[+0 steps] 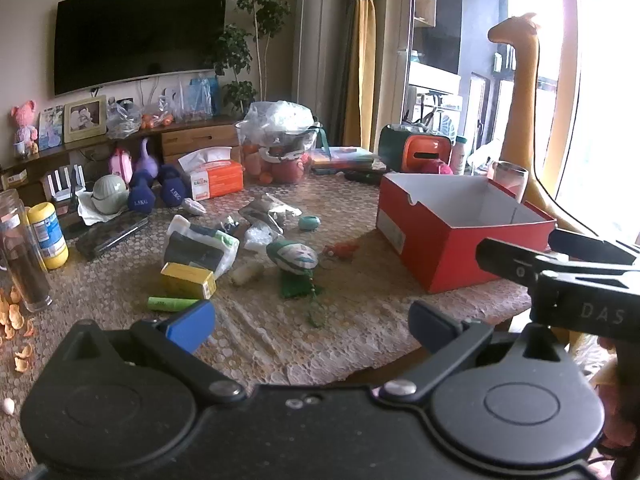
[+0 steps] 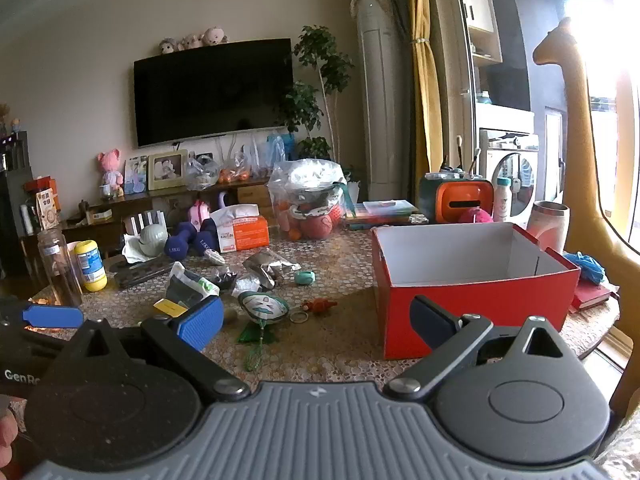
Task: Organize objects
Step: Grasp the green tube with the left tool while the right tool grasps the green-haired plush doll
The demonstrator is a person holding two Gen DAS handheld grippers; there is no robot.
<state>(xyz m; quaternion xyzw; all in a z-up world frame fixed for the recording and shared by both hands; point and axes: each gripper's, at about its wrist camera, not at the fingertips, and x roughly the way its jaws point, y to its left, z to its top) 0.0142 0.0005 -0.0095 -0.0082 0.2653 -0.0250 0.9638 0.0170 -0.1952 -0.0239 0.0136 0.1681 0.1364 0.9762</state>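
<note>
An open red box (image 1: 448,240) with a white inside stands on the right of the lace-covered table (image 1: 280,340); it also shows in the right wrist view (image 2: 472,308). Small items lie scattered left of it: a green-and-white plush charm (image 1: 294,256), a yellow box (image 1: 188,280), a green tube (image 1: 170,303), a teal ring (image 1: 309,222), a red toy (image 1: 340,250), foil packets (image 1: 264,212). My left gripper (image 1: 312,326) is open and empty above the table's near edge. My right gripper (image 2: 316,322) is open and empty, in front of the red box.
A tissue box (image 1: 216,178), blue dumbbells (image 1: 156,192), a yellow canister (image 1: 48,234), a glass jar (image 1: 20,252) and a bag of oranges (image 1: 276,144) stand further back. An orange-green holder (image 1: 416,150) and a cup (image 1: 510,178) stand behind the box. Orange peel (image 1: 16,320) lies at left.
</note>
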